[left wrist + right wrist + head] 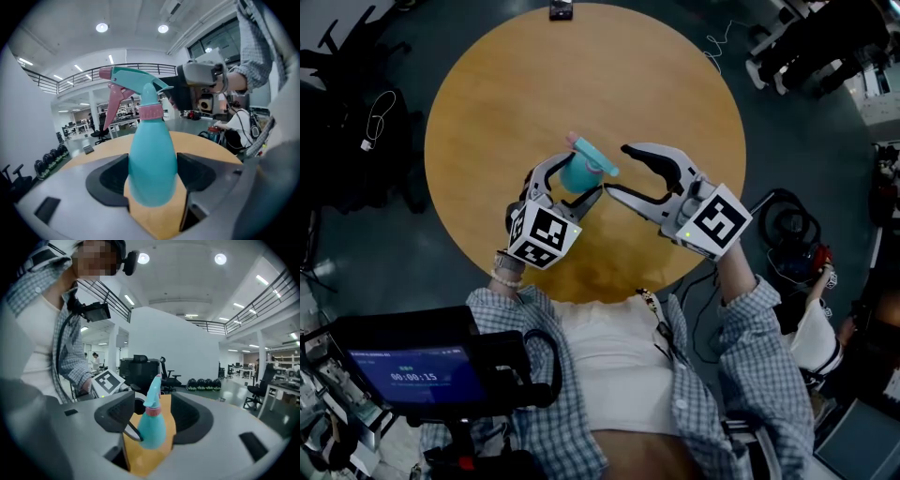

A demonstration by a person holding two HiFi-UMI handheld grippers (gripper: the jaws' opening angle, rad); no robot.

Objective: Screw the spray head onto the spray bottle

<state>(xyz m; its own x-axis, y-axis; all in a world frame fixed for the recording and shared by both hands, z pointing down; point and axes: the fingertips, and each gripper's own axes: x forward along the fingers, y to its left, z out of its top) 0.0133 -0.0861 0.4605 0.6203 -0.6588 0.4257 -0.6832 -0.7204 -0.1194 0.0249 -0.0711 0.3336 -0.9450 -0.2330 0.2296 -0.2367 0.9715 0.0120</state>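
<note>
Left gripper (574,180) pinches the teal spray bottle (152,159) near the round table's (581,75) centre. Right gripper (617,170), jaws spread, sits at its three o'clock, apparently clear. Only the left gripper view shows the spray head (136,77) seated on the neck. Open tabletop stretches toward twelve o'clock.

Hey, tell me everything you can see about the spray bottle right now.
The spray bottle is teal, plastic by its look, with a pear-shaped body, a pink collar and a teal spray head with a pink trigger on top. It stands roughly upright over the round wooden table, its lower body clamped by the left gripper. The right gripper is open nearby, not gripping it.
</note>
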